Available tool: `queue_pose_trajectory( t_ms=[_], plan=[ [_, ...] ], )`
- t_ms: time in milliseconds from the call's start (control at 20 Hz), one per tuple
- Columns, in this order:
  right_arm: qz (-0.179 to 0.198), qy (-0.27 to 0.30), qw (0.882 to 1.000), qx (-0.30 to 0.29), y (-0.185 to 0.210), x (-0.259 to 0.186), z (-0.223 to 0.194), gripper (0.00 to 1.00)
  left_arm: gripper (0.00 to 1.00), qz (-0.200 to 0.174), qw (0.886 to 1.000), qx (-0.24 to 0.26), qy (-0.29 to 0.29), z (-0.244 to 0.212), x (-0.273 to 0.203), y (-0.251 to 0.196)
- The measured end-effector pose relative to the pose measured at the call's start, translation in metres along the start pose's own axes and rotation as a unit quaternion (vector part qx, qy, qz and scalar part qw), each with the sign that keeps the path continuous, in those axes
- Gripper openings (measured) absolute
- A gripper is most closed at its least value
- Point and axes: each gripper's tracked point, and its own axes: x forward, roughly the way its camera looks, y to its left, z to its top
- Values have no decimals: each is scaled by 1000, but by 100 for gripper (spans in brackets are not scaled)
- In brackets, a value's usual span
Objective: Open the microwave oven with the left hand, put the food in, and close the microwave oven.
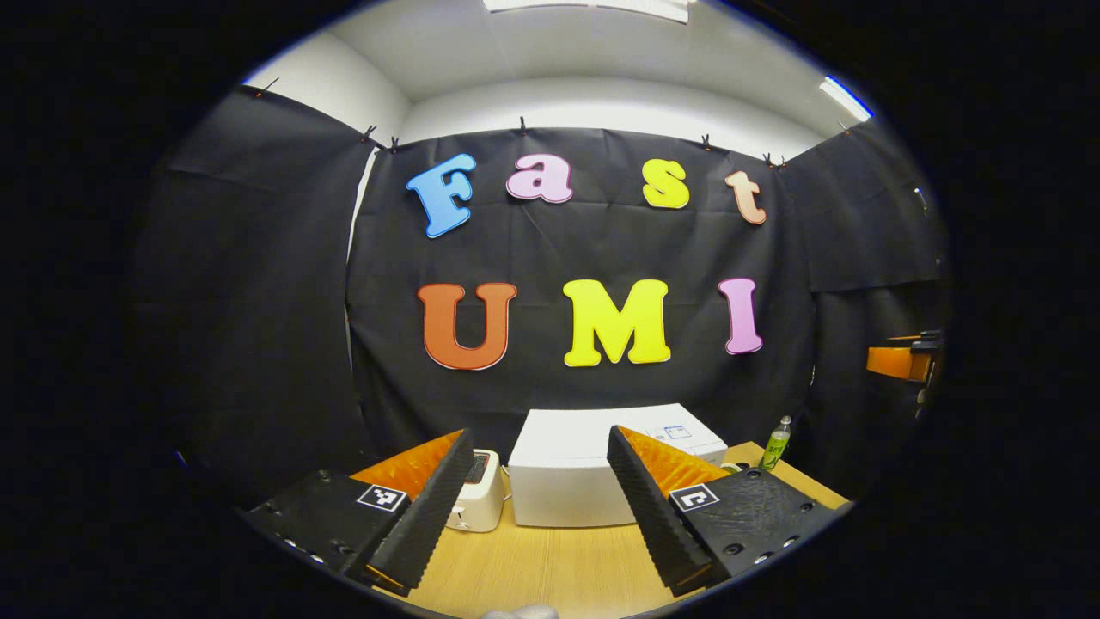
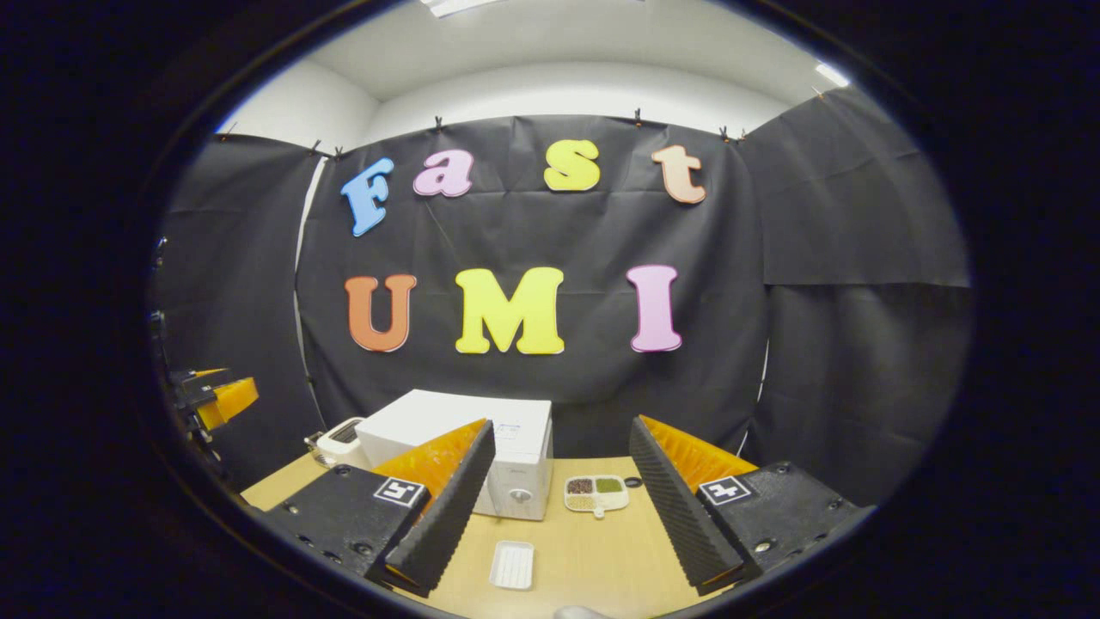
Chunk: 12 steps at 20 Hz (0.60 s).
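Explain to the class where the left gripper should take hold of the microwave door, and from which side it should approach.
No handle can be made out. The microwave is closed, its control strip and knob at the front's right end, so the door probably hinges left. Likely grip or hook the door's right edge beside that strip, coming from the front. The left gripper is open and well back.

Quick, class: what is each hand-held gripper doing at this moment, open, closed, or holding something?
Left hand-held gripper: open, holding nothing.
Right hand-held gripper: open, holding nothing.
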Motion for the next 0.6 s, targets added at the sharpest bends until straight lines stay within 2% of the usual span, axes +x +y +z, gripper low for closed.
queue_pose_trajectory(
  t_ms=[150, 200, 250, 300, 550, 600],
  plan=[
    [-1, -7, 1000, 2, 7, -3, 6, 100, 95, -2, 1000, -3, -9, 11, -1, 2],
    [1, -6, 1000, 3, 8, -3, 7, 92, 95, -5, 1000, -4, -10, 14, 0, 1],
    [1, -7, 1000, 4, 10, -5, 7, 100, 95, -7, 1000, -5, -14, 15, -1, -1],
    [0, -8, 1000, 4, 10, -6, 9, 92, 95, -10, 1000, -6, -13, 19, -1, -3],
    [-9, -14, 1000, 7, 5, -11, 12, 92, 95, -19, 999, 0, -28, 32, -6, -6],
    [-11, -12, 1000, 6, 3, -12, 12, 100, 95, -19, 999, 1, -26, 30, -7, -7]
  ],
)
